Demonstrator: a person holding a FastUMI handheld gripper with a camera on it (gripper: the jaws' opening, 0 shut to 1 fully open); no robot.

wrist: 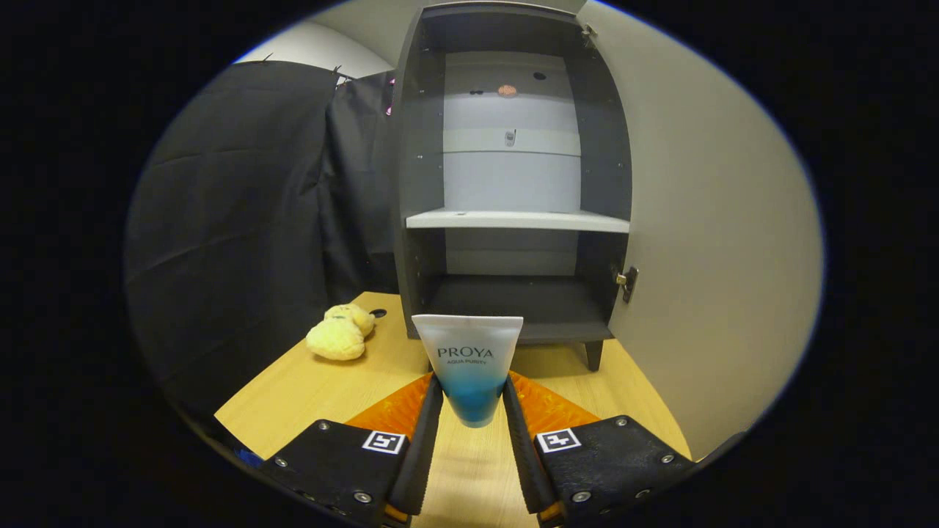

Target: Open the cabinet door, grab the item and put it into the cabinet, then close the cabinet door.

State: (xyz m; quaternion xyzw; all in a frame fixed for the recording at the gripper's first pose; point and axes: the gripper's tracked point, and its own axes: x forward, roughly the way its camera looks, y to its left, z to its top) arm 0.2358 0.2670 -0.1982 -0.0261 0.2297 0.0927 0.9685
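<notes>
A white and blue cosmetic tube (469,363) stands upright between my fingers, flat crimped end up, and both fingers press on its lower blue part. My gripper (472,400) is shut on it, held above the wooden table (293,396). Just beyond the tube stands the dark grey cabinet (513,183), a short way ahead. Its door (719,242) is swung wide open to the right, pale inner face toward me. Inside, a light shelf (517,219) splits the cabinet into an upper and a lower compartment, and both hold nothing.
A yellow plush toy (340,334) lies on the table left of the cabinet. Black cloth (242,220) hangs behind it as the booth wall. The cabinet stands on short legs (593,355), and a brass hinge (626,281) shows at the door's inner edge.
</notes>
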